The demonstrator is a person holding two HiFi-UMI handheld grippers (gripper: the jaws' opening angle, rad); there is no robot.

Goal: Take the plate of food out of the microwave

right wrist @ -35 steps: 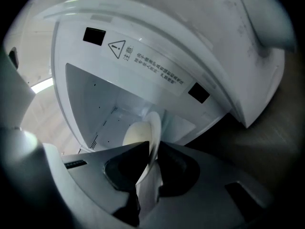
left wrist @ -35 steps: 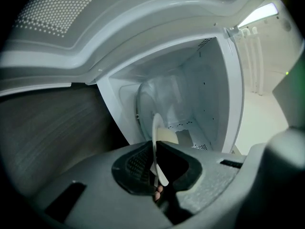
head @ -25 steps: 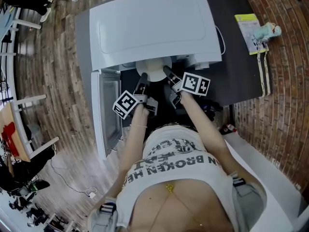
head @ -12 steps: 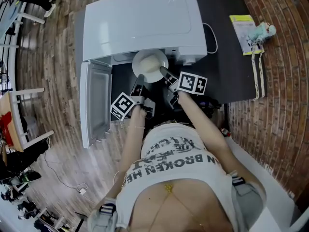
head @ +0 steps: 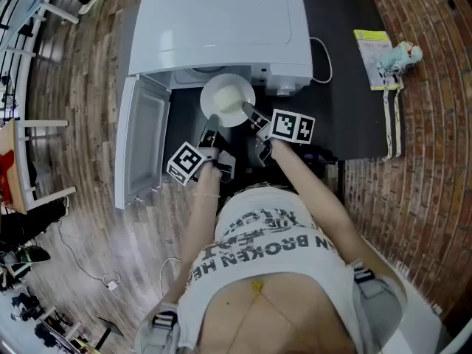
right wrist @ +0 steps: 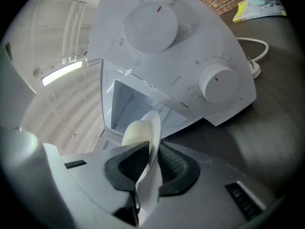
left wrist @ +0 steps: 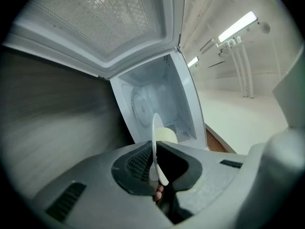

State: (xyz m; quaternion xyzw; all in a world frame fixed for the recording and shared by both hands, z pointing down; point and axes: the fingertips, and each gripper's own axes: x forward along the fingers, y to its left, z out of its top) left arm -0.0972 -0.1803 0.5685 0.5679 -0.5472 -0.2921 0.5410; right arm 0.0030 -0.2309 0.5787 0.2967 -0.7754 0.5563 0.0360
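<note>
Head view, round white plate, pale cream food, at open microwave

glossy white plate, smooth white plastic microwave, matt dark table, rough wood floor.

A: Status of the left gripper?
B: Jaws clamped on the plate rim, forearm stretched forward.
A: And the right gripper?
B: Clamped on the opposite rim. Both arms are extended, close together.

plate rim partly behind jaws
</note>
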